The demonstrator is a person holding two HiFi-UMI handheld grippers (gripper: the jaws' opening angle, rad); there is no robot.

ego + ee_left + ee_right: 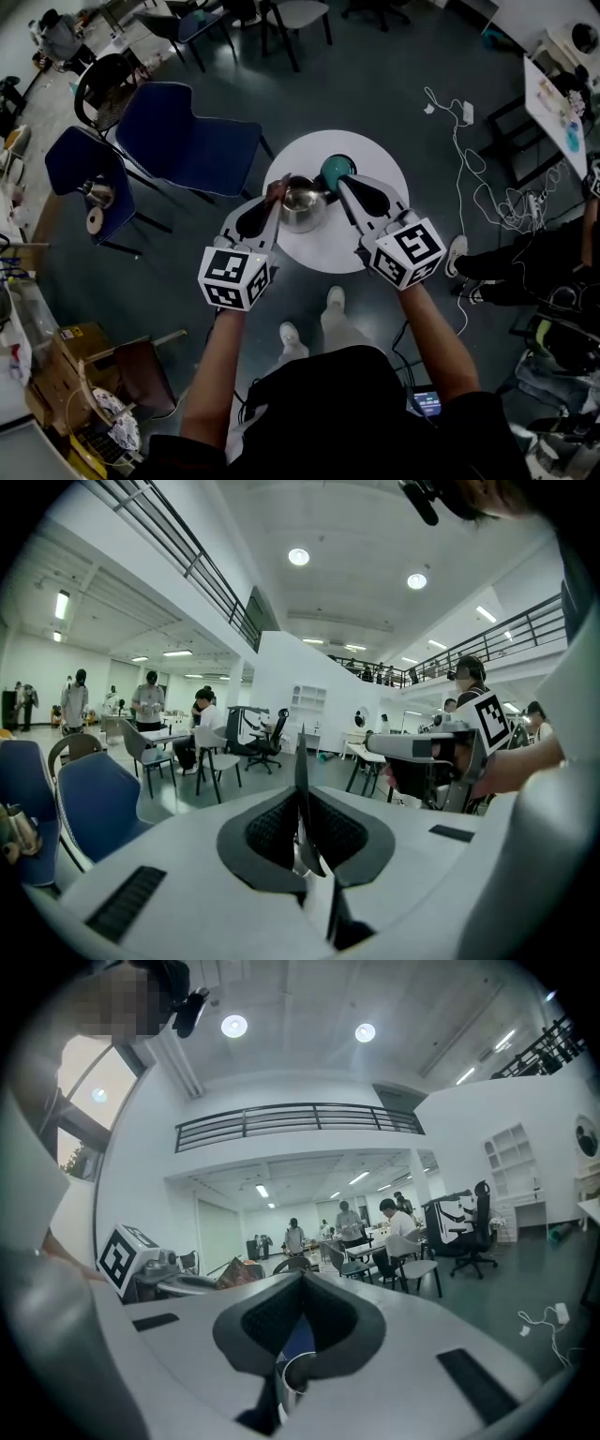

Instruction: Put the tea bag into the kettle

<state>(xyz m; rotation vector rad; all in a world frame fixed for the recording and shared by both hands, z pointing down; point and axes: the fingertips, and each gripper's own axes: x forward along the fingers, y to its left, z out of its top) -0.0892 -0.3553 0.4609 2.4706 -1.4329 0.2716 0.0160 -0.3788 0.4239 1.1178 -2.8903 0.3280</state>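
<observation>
The left gripper (274,194) has its jaws closed on the brown tea bag (277,188), pinching it at the left rim of the steel kettle (302,208). The kettle stands on the round white surface (328,246). The right gripper (343,185) is just right of the kettle with its jaws pressed together, close to a teal round thing (337,169).

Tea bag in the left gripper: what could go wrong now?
1. The tea bag is at the kettle's left rim, not over its middle. Let go now, it might land on the white table.
2. The left gripper and right gripper sit close on either side of the kettle, so a nudge might shove it into the teal thing beside it.
</observation>
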